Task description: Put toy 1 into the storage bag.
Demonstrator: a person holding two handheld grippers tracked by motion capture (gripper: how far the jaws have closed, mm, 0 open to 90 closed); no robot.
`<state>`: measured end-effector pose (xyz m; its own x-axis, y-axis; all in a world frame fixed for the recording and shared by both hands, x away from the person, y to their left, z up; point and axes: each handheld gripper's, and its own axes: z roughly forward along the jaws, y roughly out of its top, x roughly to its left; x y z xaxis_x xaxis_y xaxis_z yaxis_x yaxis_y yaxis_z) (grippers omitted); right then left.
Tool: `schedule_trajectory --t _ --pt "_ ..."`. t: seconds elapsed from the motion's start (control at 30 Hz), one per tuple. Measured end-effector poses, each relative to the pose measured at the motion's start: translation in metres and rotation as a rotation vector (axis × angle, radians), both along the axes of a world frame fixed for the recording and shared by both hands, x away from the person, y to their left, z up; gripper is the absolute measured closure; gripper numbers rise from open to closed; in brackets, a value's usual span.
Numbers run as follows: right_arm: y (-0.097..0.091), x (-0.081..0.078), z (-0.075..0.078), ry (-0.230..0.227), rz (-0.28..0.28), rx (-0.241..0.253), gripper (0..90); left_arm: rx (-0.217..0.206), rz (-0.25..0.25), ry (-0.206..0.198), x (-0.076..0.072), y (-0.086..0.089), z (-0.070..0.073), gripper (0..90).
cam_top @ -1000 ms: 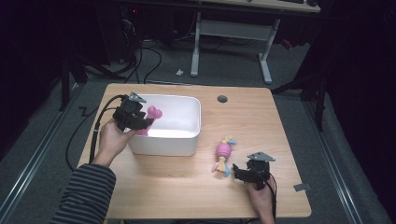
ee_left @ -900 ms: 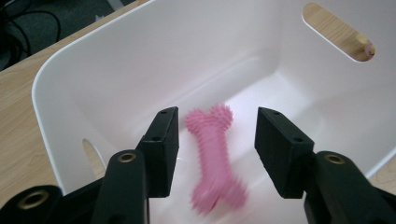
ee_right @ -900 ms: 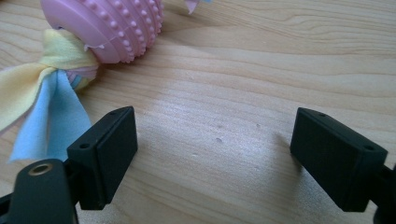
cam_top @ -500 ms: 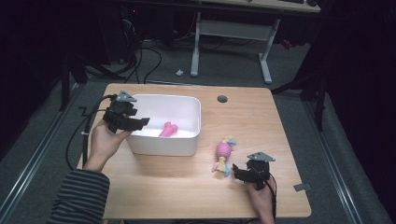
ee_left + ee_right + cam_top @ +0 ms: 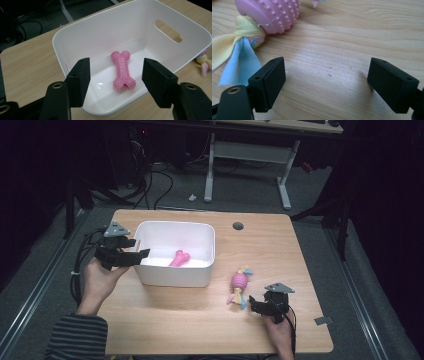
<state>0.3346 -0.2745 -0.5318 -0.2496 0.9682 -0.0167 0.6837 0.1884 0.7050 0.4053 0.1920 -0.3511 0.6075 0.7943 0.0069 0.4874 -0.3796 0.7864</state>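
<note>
- Done so far: pink bone toy (image 5: 123,70) lies flat on the floor of the white bin (image 5: 205,270), toward its near-right part, touching no tongs.
- Left tongs (image 5: 132,256) hover at the bin's left rim, empty; the jaws have just been opening and stand about half apart w/ nothing between them.
- Still to do, as I judge it: pink ball toy w/ cloth tails (image 5: 238,285) lies on the table (image 5: 165,320), right of the bin, not yet in it.
- Right tongs (image 5: 256,306) sit low just near-right of that toy, jaws apart, gripping nothing; bare wood between them.
- Vs. a sec ago: the bone was held in the left tongs above the bin; now it's dropped inside, and the left tongs have pulled back left. Right tongs and ball toy unchanged.
</note>
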Motion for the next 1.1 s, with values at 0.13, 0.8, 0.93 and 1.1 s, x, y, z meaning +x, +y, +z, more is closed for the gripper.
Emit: schedule_trajectory --t 0.13,0.8,0.93,1.1 --pt "0.0 0.0 0.0 0.0 0.0 0.0 15.1 -0.015 0.008 -0.015 -0.011 0.007 -0.001 40.2" --pt "0.0 0.0 0.0 0.0 0.0 0.0 15.1 -0.019 0.01 -0.037 -0.042 0.014 -0.015 38.3" --pt "0.0 0.0 0.0 0.0 -0.001 0.0 15.1 -0.03 0.009 -0.035 -0.048 0.014 -0.019 38.2" --pt "0.0 0.0 0.0 0.0 0.0 0.0 15.2 -0.025 0.006 -0.042 -0.054 0.011 -0.023 38.1"
